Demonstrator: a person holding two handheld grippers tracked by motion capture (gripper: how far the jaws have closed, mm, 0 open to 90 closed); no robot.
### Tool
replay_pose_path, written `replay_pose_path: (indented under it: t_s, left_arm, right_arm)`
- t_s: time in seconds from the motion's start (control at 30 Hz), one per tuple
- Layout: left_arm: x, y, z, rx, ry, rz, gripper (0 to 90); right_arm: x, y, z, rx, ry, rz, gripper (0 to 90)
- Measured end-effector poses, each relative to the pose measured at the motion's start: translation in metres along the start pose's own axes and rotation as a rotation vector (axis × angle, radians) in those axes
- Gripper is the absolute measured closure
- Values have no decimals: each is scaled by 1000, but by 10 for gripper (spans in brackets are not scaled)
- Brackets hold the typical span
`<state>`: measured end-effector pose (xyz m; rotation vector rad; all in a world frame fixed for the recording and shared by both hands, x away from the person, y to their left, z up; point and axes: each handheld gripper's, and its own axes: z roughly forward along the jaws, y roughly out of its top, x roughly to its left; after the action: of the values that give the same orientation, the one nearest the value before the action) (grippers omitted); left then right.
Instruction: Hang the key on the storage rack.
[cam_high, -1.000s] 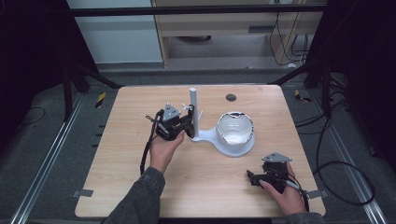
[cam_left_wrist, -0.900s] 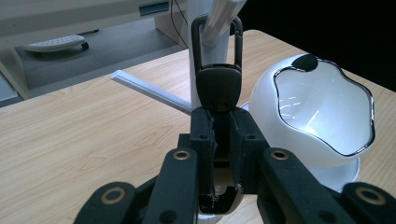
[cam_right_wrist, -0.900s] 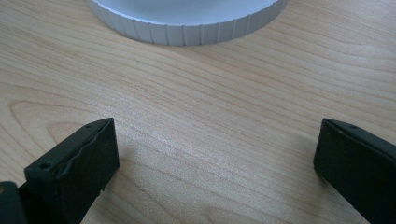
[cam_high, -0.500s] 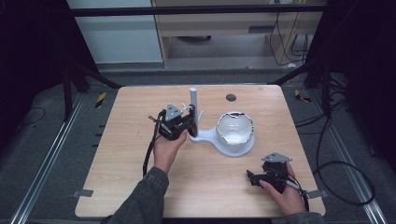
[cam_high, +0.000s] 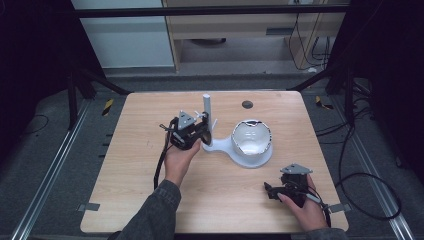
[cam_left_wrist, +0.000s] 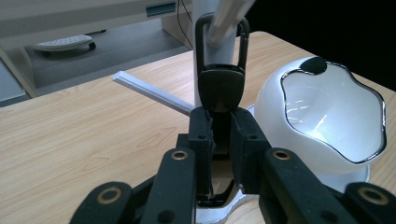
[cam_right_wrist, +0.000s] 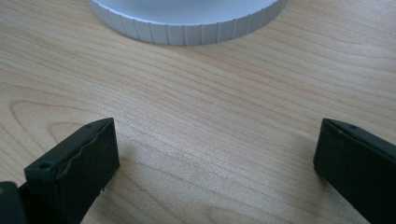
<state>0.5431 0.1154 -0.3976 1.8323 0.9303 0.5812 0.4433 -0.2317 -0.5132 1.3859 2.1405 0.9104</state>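
A white stand (cam_high: 220, 146) rises at mid-table, with an upright post (cam_high: 207, 107), thin pegs and a glossy white bowl (cam_high: 252, 137) on its round base. My left gripper (cam_high: 202, 132) reaches the post from the left. In the left gripper view its jaws (cam_left_wrist: 222, 126) are shut on the lower end of a black fob (cam_left_wrist: 221, 88), whose loop (cam_left_wrist: 243, 44) hangs over a white peg (cam_left_wrist: 229, 14). The bowl (cam_left_wrist: 327, 107) sits just right of it. My right gripper (cam_high: 270, 190) lies on the table near the front right, open, with bare wood between its fingers (cam_right_wrist: 217, 140).
The wooden table (cam_high: 125, 175) has a dark round hole (cam_high: 247, 104) near its far edge. The ribbed rim of the stand's base (cam_right_wrist: 187, 21) lies ahead of the right gripper. A second peg (cam_left_wrist: 154, 93) sticks out sideways from the post. Cables trail on the floor at the right.
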Motion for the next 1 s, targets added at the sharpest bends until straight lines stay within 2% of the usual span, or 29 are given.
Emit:
replay_pose_path:
  t_s: [0.03, 0.1, 0.33, 0.47, 0.5, 0.57, 0.83, 1.0]
  left_arm:
    - [0, 0, 0, 0, 0, 0, 785]
    - [0, 0, 0, -2, -10, -27, 778]
    - [-5, 0, -5, -7, 6, -1, 649]
    - [-6, 0, -7, 16, 12, 18, 519]
    - [-6, -1, -8, 24, 10, 21, 449]
    - [-7, -1, -8, 43, 10, 26, 415]
    - [-14, -5, -15, 81, -49, 38, 201]
    - [-18, -11, -24, 103, -68, 52, 133]
  right_arm:
    - [0, 0, 0, -1, 0, 0, 4]
    - [0, 0, 0, -1, 0, 0, 4]
    - [1, 0, 0, -1, 2, 2, 4]
    - [1, 0, 0, -1, 2, 1, 4]
    - [1, 0, 0, -1, 2, 2, 4]
    - [1, 0, 0, -2, 2, 1, 4]
    - [1, 0, 0, -1, 2, 1, 4]
    - [1, -1, 0, -1, 2, 5, 4]
